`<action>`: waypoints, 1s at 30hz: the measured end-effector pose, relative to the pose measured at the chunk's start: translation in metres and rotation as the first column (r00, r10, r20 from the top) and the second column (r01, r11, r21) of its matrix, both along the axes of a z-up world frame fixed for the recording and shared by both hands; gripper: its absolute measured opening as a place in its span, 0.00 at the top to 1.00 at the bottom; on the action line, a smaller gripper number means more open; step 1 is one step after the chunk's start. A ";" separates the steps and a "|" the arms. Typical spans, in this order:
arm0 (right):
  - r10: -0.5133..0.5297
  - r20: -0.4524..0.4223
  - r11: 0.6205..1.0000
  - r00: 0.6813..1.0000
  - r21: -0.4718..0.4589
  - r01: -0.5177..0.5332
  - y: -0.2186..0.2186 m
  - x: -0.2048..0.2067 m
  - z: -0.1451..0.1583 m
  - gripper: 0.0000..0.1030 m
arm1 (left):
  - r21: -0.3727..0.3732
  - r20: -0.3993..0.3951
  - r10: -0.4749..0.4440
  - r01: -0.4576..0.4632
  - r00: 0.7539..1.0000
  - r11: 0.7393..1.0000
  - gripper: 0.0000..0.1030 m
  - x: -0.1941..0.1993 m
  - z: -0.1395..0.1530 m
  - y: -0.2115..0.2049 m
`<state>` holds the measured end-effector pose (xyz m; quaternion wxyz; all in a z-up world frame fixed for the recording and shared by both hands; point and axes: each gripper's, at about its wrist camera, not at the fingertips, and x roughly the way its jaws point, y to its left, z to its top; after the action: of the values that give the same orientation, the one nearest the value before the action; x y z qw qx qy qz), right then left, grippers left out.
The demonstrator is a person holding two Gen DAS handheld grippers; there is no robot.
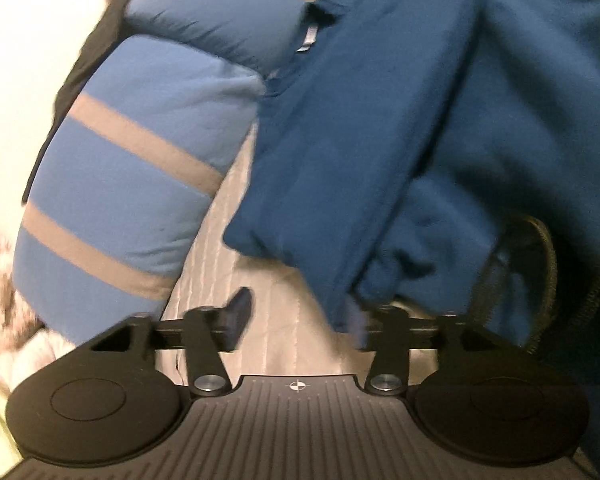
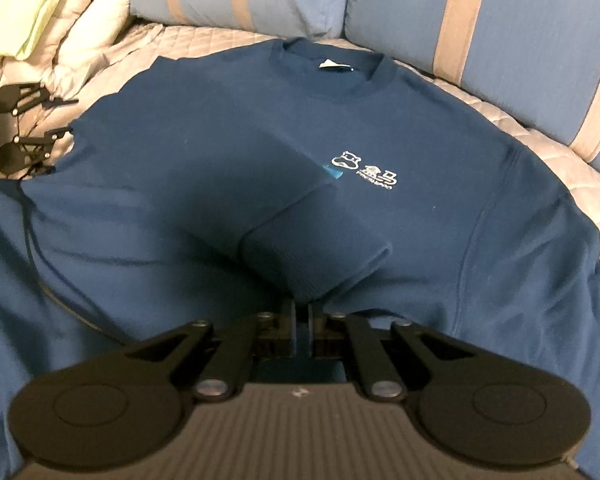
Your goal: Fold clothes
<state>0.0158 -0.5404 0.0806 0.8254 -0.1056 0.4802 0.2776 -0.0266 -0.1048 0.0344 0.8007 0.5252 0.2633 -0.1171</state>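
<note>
Now one sweatshirt (image 2: 380, 140), sleeve cuff (image 2: 320, 256) between closed right tongs (image 2: 300, 320); left tongs (image 1: 300, 316) spread.

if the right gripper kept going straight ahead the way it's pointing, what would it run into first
The right gripper, shut on the sleeve cuff, would push that cuff across the sweatshirt chest, probably toward its white logo; depth is unclear.

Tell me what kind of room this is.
Probably a bedroom: the blue sweatshirt lies on a quilted bedspread, with striped pillows along the far edge and a bunched pale duvet beside them.
</note>
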 end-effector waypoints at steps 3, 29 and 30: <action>0.011 -0.002 1.000 1.000 -0.011 -0.011 0.003 -0.001 0.000 0.95 | -0.080 -0.019 0.050 -0.052 0.999 0.995 0.31 0.000 0.016 0.007; -0.298 0.327 0.952 0.897 0.027 0.306 -0.089 0.006 0.105 0.00 | -0.667 -0.057 0.262 -0.232 0.963 0.708 0.30 0.011 0.205 0.035; -0.328 0.342 0.942 0.881 0.047 0.332 -0.097 0.008 0.114 0.00 | -0.678 -0.034 0.258 -0.212 0.965 0.704 0.30 0.012 0.218 0.032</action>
<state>0.0242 -0.6376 0.1950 0.9310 -0.0745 0.3408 0.1070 -0.0150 -0.0727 0.2524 0.9525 0.1642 0.2420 -0.0849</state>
